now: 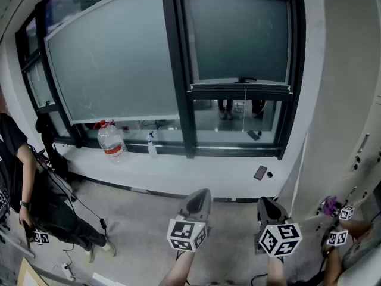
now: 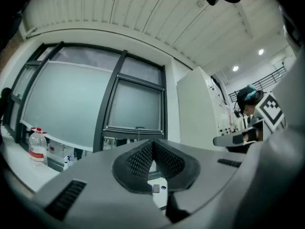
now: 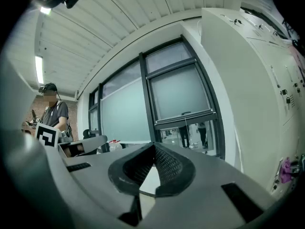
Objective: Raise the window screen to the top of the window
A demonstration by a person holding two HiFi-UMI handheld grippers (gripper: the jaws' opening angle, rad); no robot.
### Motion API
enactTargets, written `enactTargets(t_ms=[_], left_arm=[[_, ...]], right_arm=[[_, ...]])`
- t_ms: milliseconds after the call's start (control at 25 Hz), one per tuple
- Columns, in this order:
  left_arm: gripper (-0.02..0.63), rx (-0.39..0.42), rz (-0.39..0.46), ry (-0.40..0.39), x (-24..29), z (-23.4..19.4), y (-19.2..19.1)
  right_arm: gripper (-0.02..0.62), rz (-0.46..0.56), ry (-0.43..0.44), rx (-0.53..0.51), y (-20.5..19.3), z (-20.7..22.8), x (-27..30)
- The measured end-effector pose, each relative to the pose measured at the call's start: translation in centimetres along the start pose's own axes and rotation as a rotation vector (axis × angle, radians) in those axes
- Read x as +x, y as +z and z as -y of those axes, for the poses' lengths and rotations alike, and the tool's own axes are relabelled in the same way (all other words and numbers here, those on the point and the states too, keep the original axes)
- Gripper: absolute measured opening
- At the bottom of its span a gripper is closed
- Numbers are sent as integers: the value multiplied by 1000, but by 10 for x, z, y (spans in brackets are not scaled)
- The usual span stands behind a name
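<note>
The window screen [image 1: 238, 34] is a grey mesh in the right-hand pane of a black-framed window. Its bottom bar [image 1: 241, 87] sits a little above the lower sill, with a small handle [image 1: 245, 80] and a thin cord [image 1: 245, 109] hanging from it. My left gripper [image 1: 199, 198] and right gripper [image 1: 268, 206] hover side by side well short of the window, below the white ledge [image 1: 178, 174]. Both are shut with nothing between them. The screen also shows in the left gripper view [image 2: 138, 104] and the right gripper view [image 3: 178, 97], far beyond each shut gripper [image 2: 152, 144] [image 3: 154, 147].
A water bottle [image 1: 111, 140] and a spray bottle [image 1: 152, 145] stand on the sill at left. A phone [image 1: 260, 172] lies on the ledge. One person [image 1: 24, 183] stands at far left, another's marker cubes [image 1: 339, 225] show at right beside a white cabinet [image 1: 351, 100].
</note>
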State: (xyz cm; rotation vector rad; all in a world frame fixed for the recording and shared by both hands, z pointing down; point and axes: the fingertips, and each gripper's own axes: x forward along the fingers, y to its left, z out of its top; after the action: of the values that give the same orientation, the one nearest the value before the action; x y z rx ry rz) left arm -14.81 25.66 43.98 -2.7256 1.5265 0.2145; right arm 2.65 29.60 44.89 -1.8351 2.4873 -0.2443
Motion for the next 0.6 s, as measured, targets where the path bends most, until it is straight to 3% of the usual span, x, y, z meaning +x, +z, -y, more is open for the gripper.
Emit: enactTargets(t_ms=[600], left_arm=[[3,-3,-33,-11,-6,7,-9]], right_arm=[[5,-14,20,37,-13,5,-12]])
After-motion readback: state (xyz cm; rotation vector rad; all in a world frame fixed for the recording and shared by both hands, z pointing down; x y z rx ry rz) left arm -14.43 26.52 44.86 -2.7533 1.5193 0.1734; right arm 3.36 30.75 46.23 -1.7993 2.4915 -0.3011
